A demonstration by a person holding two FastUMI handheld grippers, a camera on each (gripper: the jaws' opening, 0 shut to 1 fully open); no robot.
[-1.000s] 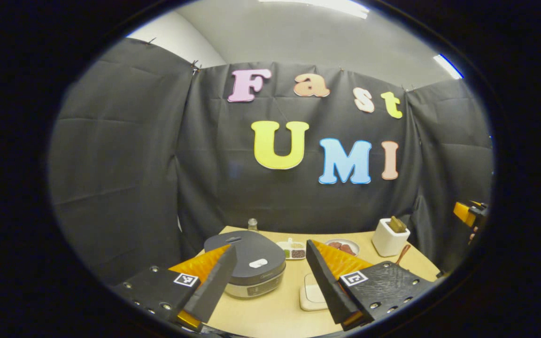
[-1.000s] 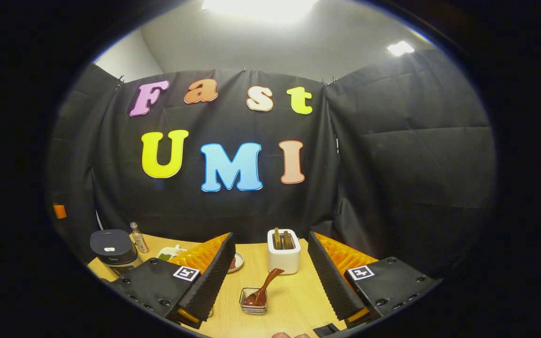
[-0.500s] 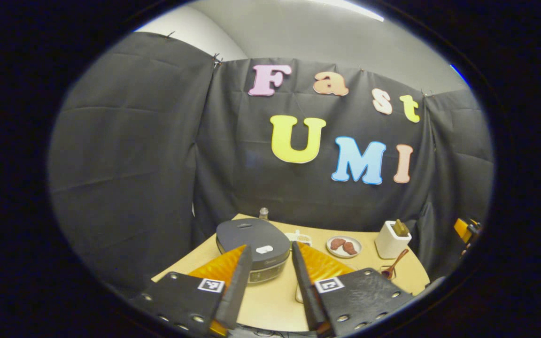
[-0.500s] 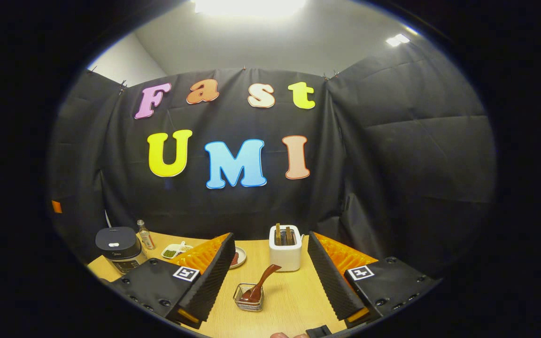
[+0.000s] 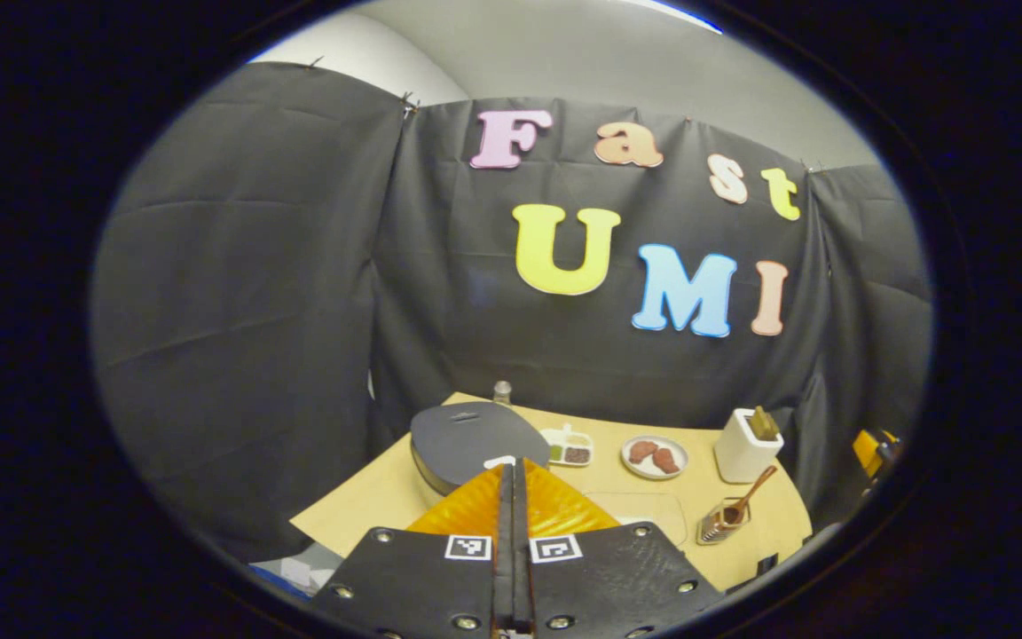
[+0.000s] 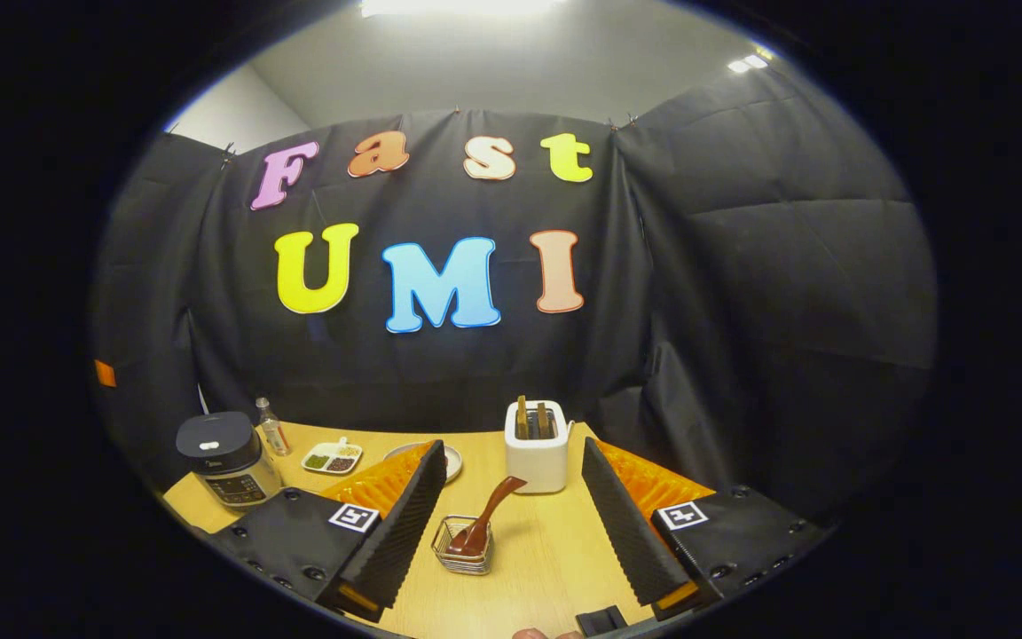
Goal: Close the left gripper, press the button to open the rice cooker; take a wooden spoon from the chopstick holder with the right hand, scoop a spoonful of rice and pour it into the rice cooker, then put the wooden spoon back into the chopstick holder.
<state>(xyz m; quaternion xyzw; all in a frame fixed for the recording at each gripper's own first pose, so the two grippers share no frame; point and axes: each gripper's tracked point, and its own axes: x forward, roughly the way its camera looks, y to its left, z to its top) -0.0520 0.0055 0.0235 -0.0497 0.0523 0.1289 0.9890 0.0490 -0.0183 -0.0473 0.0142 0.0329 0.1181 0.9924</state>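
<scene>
On the wooden table (image 6: pixel 546 568) in front of me, the rice cooker (image 6: pixel 225 454) stood at the far left with its dark lid down, a small white button (image 6: pixel 208 445) on top of it. From the left gripper view, my left gripper (image 5: pixel 512 470) had its two fingers pressed flat together with nothing between them, their tips pointing at the near edge of the rice cooker (image 5: pixel 474 442) and sitting just in front of the white button (image 5: pixel 500 461), though I could not tell whether they touched it. My right gripper (image 6: pixel 511 484) had its jaws spread wide and held nothing; between its fingers, lower on the table, a small wire basket (image 6: pixel 463 548) held a wooden spoon (image 6: pixel 486 515) leaning up and to the right. Just beyond it stood the white chopstick holder (image 6: pixel 538 448) with wooden handles poking out of its top. In the left gripper view the same chopstick holder (image 5: pixel 744 445) stood at the right, with the wire basket (image 5: pixel 718 524) and wooden spoon (image 5: pixel 746 497) nearer to me. A small divided dish (image 5: pixel 568 446) and a plate (image 5: pixel 654 456) with two brown pieces lay between the cooker and the holder, and a small bottle (image 6: pixel 274 429) stood just behind the cooker.
</scene>
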